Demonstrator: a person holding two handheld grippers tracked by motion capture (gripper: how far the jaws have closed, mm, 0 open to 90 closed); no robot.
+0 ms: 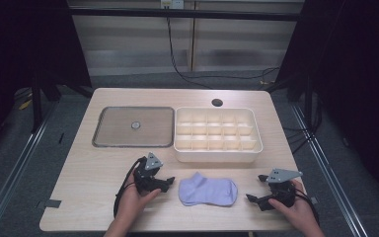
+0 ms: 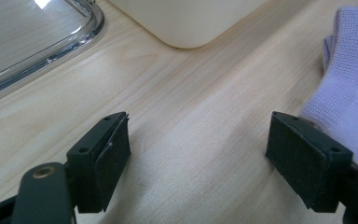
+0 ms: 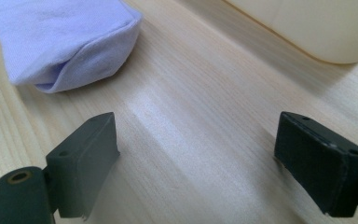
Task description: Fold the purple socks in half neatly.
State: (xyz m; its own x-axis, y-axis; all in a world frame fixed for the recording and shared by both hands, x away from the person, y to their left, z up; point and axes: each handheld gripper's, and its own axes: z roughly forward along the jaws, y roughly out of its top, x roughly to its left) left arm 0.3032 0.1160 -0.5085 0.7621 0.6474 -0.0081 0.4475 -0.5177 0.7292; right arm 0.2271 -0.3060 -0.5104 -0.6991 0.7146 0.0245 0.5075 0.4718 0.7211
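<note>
Over on the left, the left gripper (image 1: 169,183) sits low on the wooden table (image 1: 79,192), held in the person's left hand (image 1: 133,200), jaws spread wide with only bare wood between them. Just past its tip lies the lilac sock (image 1: 208,191), flat on the table near the front edge; in the left gripper view the sock (image 2: 349,88) is just beside one pad (image 2: 298,158), whether it touches I cannot tell. Behind, a metal-rimmed tray (image 1: 98,133) lies at the left, and a cream divided box (image 1: 217,155) sits beside it. Moving right, the right gripper (image 1: 252,190) rests near the sock's other end, jaws gaping wide, nothing gripped, the sock (image 3: 65,42) a little apart from them.
</note>
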